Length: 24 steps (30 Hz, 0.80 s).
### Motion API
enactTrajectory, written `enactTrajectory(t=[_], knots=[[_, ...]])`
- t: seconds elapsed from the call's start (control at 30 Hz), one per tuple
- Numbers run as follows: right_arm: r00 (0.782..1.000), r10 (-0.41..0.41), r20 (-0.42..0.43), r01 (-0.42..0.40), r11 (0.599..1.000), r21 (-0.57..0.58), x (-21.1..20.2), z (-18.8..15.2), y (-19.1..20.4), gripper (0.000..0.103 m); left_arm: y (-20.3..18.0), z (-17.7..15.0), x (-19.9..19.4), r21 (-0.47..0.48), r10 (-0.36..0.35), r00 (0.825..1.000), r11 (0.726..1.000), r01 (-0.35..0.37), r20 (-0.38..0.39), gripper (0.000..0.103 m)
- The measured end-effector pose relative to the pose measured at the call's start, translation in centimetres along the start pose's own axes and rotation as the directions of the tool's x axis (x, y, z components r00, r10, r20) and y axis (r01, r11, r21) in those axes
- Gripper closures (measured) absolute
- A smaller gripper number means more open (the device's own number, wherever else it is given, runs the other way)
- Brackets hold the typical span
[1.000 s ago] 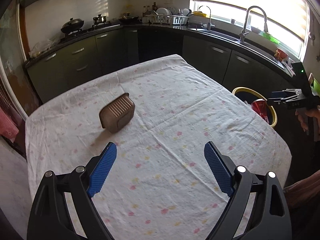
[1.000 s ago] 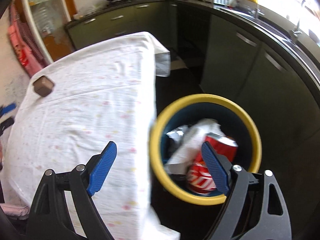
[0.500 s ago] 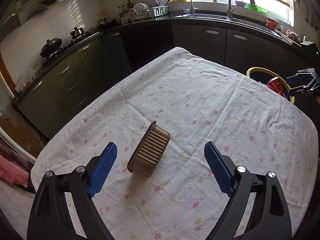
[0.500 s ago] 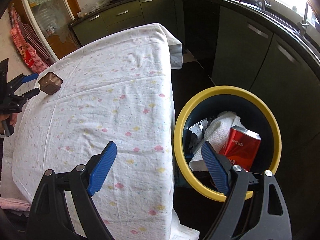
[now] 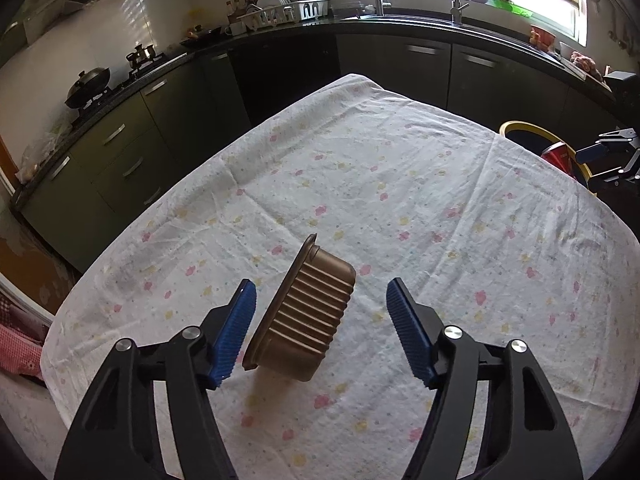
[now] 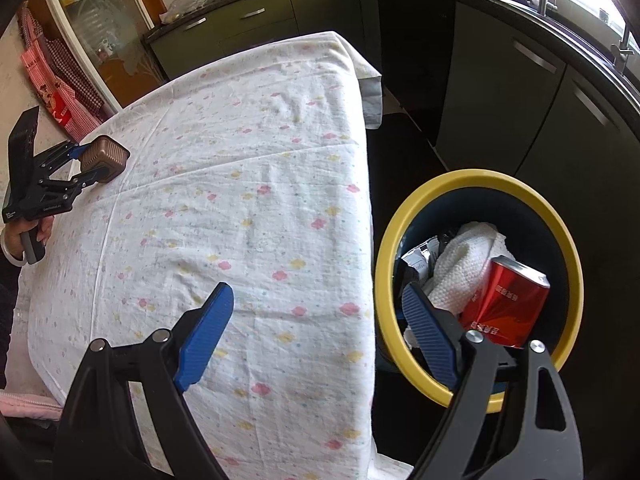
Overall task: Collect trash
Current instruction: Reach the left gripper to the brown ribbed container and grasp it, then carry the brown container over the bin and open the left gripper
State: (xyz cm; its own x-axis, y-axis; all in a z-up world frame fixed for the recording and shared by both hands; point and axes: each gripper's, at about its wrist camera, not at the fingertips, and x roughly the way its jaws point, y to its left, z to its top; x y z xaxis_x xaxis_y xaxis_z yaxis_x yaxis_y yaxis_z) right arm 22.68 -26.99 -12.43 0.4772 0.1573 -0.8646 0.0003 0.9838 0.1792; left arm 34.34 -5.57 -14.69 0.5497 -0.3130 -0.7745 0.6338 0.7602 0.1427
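Note:
A brown ribbed plastic tray (image 5: 308, 316) lies tipped on its side on the white flowered tablecloth (image 5: 400, 184). My left gripper (image 5: 320, 296) straddles it and its jaws are closing. The left pad sits close to the tray's rim, the right pad stands clear of it. The right wrist view shows the same tray (image 6: 106, 158) between the left gripper's (image 6: 82, 166) fingers at the table's far left. My right gripper (image 6: 316, 296) stands open and empty over the table's edge, beside the yellow-rimmed bin (image 6: 472, 178).
The bin holds a red can (image 6: 504, 304), a crumpled paper towel (image 6: 464, 264) and other scraps. It stands on the floor between the table and dark kitchen cabinets (image 6: 500, 92). A sink and a counter (image 5: 460, 20) run along the back.
My left gripper has come down onto the brown tray, which now lies between its jaws, and the jaws have narrowed. The right gripper drifted slightly, still open by the bin.

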Motion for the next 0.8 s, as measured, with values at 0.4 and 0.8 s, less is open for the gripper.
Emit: enactTrajectory(t=[0.4, 0.8], knots=[[1.0, 0.023, 0.003, -0.023, 1.0, -0.003, -0.2, -0.1, 0.4, 0.021, -0.3, -0.8, -0.1, -0.03, -0.026, 0.999, 0.999, 0.025, -0.022, 0.083], [0.998, 0.046, 0.051, -0.046, 0.999, 0.0, -2.7, -1.8, -0.4, 0.021, -5.6, 1.0, -5.3, -0.038, -0.022, 0.999, 0.999, 0.023, 0.027, 0.083]])
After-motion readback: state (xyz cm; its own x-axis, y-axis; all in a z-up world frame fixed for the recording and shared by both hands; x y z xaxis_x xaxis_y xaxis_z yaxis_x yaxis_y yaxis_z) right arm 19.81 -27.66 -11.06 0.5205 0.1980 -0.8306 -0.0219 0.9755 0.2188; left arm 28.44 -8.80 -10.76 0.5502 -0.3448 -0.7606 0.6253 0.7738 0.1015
